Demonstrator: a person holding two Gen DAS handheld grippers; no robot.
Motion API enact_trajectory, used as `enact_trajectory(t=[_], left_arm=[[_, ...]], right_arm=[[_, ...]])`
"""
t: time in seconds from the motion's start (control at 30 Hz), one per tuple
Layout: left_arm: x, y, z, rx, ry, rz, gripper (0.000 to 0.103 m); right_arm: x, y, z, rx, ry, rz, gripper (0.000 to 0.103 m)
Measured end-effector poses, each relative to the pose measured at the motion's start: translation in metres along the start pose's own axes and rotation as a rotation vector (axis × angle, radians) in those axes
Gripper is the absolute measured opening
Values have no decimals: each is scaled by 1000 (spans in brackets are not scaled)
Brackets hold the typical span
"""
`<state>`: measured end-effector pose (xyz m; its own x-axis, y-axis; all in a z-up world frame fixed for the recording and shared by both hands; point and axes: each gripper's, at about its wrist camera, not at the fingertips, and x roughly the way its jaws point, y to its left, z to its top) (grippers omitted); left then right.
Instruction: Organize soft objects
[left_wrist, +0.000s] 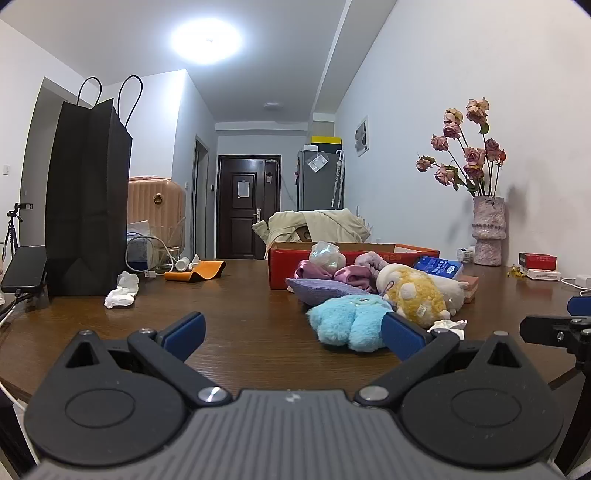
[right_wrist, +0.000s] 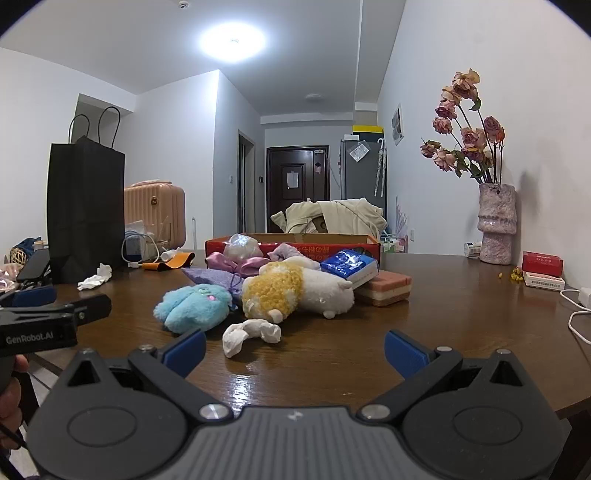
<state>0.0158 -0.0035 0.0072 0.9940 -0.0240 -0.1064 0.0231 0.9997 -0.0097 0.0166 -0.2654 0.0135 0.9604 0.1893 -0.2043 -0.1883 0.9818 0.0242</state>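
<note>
Left wrist view shows the left gripper (left_wrist: 293, 334) spread wide and empty above the table (left_wrist: 240, 295), its right pad just in front of the blue plush (left_wrist: 347, 321). Right wrist view shows the right gripper (right_wrist: 295, 349) also spread and empty, a crumpled tissue (right_wrist: 251, 334) lying just ahead of it. Behind sit the blue plush (right_wrist: 195, 306) and yellow plush (right_wrist: 291, 291), touching a purple pouch (right_wrist: 214, 277), all heaped before the red box (right_wrist: 295, 245).

You had a blown-out ceiling light (left_wrist: 205, 37), glare on the table (right_wrist: 240, 384), and fisheye-bent, vignetted edges.
</note>
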Motion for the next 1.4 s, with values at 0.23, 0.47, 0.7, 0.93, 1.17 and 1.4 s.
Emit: enact_trajectory(t=[0.23, 0.47, 0.7, 0.93, 1.17, 1.4], left_arm=[[1, 1, -1, 1, 6, 0, 103], [2, 1, -2, 2, 7, -3, 103], [0, 2, -2, 2, 6, -1, 103], [0, 1, -1, 4, 8, -4, 103], [1, 1, 0, 5, 9, -4, 103], [19, 12, 16, -37, 9, 30, 103]], right_arm=[[0, 1, -1, 1, 0, 0, 103], [1, 0, -2, 7, 7, 0, 103], [1, 0, -1, 5, 5, 1, 103], [2, -1, -2, 9, 9, -2, 103], [3, 0, -2, 3, 3, 0, 103], [14, -8, 16, 1, -76, -4, 103]])
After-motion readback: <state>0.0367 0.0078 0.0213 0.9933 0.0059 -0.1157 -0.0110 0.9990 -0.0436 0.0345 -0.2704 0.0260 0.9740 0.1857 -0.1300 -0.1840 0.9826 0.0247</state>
